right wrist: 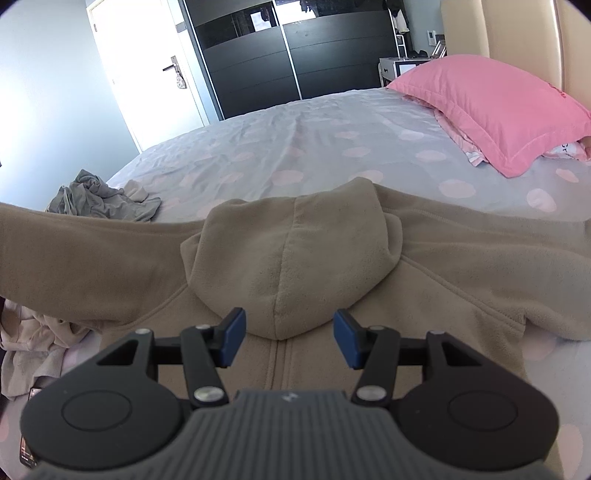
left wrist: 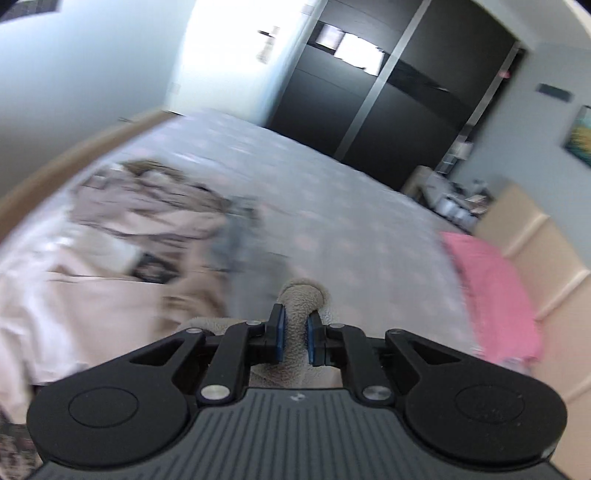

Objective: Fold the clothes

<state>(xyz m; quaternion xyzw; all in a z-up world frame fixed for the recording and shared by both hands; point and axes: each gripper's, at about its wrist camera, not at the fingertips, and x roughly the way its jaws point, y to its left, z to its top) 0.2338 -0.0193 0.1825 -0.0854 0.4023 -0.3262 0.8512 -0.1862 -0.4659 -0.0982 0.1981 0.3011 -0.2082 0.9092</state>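
We are looking across a bed (right wrist: 314,140) covered in a grey sheet with pale pink dots, where a beige fleece hoodie (right wrist: 332,266) is lying spread out, back side up, its hood (right wrist: 291,258) flattened over the shoulders and both sleeves reaching out to either side. In the right wrist view, the right gripper (right wrist: 290,338) is hovering just over the lower edge of the hood, its blue-padded fingers (right wrist: 232,338) standing wide apart and gripping nothing. In the left wrist view, which is blurring with motion, the left gripper (left wrist: 295,339) is pinching a fold of the same beige fleece (left wrist: 301,299), its fingers (left wrist: 279,334) drawn narrow with the fabric bunching up between the pads. A crumpled grey garment (right wrist: 99,199) is lying on the sheet beyond the hoodie's left sleeve, and a heap of pale pinkish clothes (left wrist: 110,251) is sitting at the near left corner of the bed. A pink pillow (right wrist: 495,107) is resting at the head of the bed against a cream headboard (right wrist: 509,29). Behind the bed we are seeing a dark sliding wardrobe (right wrist: 288,55) and a white door (right wrist: 144,74).
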